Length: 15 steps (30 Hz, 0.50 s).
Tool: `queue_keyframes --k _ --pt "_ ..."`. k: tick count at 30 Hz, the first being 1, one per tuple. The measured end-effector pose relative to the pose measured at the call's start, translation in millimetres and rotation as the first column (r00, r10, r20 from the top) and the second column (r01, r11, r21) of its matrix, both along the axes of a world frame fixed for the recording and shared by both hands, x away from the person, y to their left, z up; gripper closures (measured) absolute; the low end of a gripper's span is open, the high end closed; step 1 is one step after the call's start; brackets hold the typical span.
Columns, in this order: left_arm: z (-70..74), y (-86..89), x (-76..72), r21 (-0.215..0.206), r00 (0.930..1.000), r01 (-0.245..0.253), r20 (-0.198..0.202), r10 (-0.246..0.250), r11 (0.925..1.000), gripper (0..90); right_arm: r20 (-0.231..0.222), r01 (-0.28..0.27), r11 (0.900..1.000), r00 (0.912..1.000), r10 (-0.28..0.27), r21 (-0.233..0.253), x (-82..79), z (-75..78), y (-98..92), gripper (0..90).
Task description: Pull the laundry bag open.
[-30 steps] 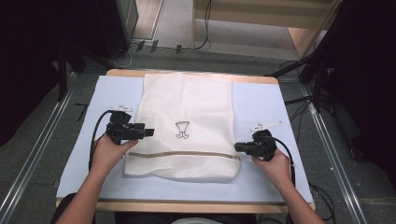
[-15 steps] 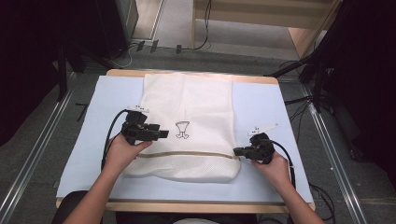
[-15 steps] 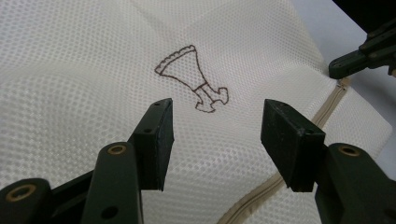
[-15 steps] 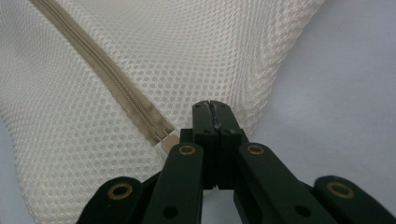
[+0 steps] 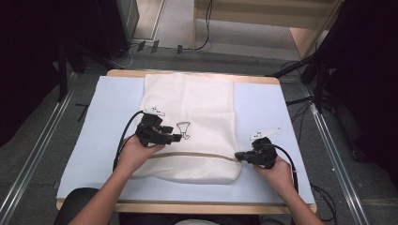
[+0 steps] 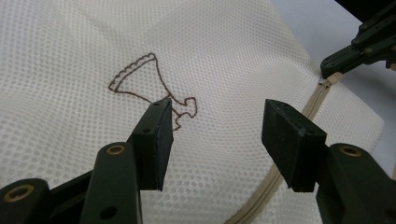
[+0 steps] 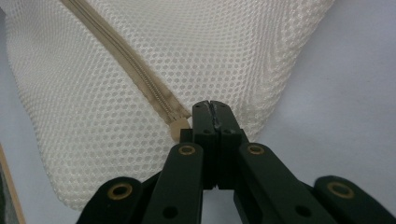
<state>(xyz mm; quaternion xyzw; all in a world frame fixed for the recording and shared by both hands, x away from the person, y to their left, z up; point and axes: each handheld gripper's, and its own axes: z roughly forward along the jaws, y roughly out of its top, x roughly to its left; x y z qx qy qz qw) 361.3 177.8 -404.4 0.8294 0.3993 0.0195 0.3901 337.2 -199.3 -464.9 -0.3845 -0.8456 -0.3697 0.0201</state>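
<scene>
1. A cream mesh laundry bag (image 5: 190, 124) lies flat on the pale blue mat (image 5: 267, 108) that covers the bench (image 5: 197, 207). Its long axis runs from the person's edge toward the far edge, and its rounded end points at the person.
2. A beige zipper (image 5: 197, 154) crosses the bag near that rounded end, running left to right, square to the long axis.
3. The right gripper (image 5: 238, 156) sits at the bag's right edge, at the zipper's end. In the right gripper view its jaws are pressed together on the zipper's end tab (image 7: 180, 126), with the zipper (image 7: 121, 60) running away up and to the left.
4. The left gripper (image 5: 178, 138) hovers over the bag a little past the zipper, pointing right toward the other gripper. In the left gripper view its jaws stand wide apart with nothing between them.
5. Just beyond the left gripper's tips lies a small brown embroidered figure (image 5: 184, 129), a flared shape on a stem.
6. Farther on, the bag's straight end reaches the bench's far edge.
</scene>
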Motion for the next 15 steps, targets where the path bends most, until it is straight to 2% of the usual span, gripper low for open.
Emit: queue_keyframes --k 6,11,15 --pt "-1.8 -7.5 2.3 -0.01 0.9998 0.019 0.013 -0.018 0.9998 44.5 0.017 0.001 1.0 0.9999 -0.001 0.005 -5.3 2.6 5.6 90.0" --pt "-4.7 -17.8 1.9 -0.005 0.9986 0.051 0.014 -0.051 0.9987 44.7 0.046 -0.01 1.0 0.9989 0.01 -0.015 -6.0 2.0 16.9 90.0" --pt "-5.6 -27.9 -0.5 -0.008 0.9968 0.079 0.014 -0.079 0.9968 45.6 0.062 -0.005 1.0 0.9981 0.005 -0.011 -6.9 3.7 15.7 90.0"
